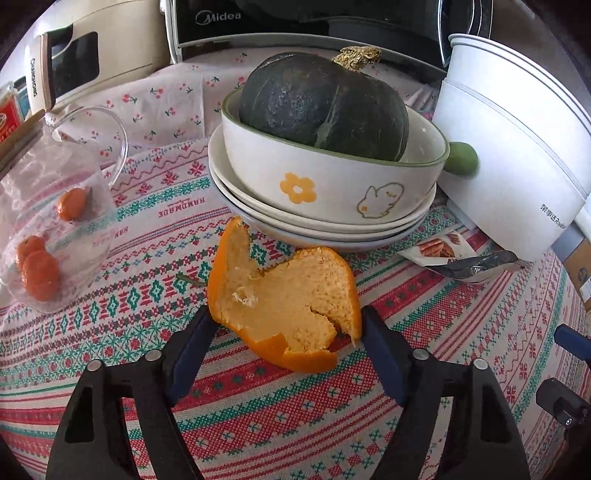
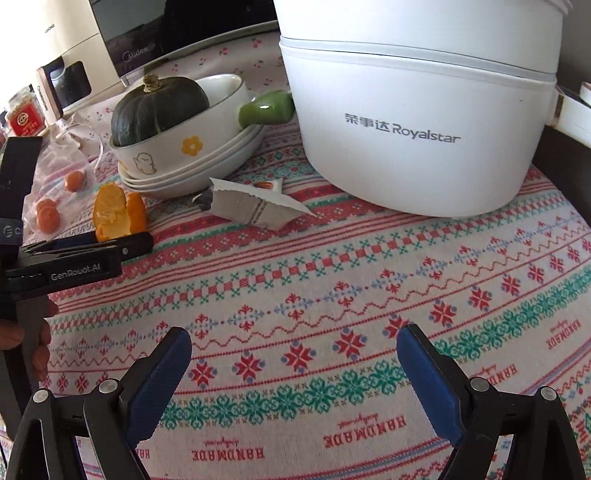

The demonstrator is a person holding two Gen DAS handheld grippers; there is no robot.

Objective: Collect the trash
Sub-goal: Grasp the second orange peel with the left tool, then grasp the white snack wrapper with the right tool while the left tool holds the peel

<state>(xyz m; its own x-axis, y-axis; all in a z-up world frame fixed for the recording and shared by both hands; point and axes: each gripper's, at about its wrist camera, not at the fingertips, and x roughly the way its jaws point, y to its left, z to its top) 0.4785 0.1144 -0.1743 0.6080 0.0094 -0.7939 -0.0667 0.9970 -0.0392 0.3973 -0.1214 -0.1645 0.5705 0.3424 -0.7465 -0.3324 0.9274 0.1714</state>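
In the left wrist view, the left gripper [image 1: 286, 325] points down at an orange peel [image 1: 284, 299] lying pith side up on the patterned tabletop [image 1: 295, 424]. The peel sits between the two blue pads: the left pad touches its edge and the right pad stands right at its other edge, though whether they press on it I cannot tell. The jaws are partly apart, with the peel filling the gap. Just behind the peel is a stack of white plates [image 1: 321, 229] carrying a cream bowl [image 1: 332, 177] with a yellow flower, and a dark green squash [image 1: 325, 107] rests in the bowl. To the left a clear plastic bag [image 1: 55, 206] holds small oranges. To the right, a torn snack wrapper [image 1: 458, 258] lies near the base of a white cooker [image 1: 517, 147]. A black microwave [image 1: 295, 22] stands at the back.

In the right wrist view, the right gripper [image 2: 293, 350] hangs over bare cloth with its jaws wide apart and nothing between them. The wrapper [image 2: 255, 206] lies well ahead of it, beside the plates [image 2: 192, 177] and close to the cooker [image 2: 424, 110]. At the left edge the left gripper [image 2: 122, 240] shows side on, reaching the peel [image 2: 118, 214], with a hand [image 2: 26, 332] on its handle.
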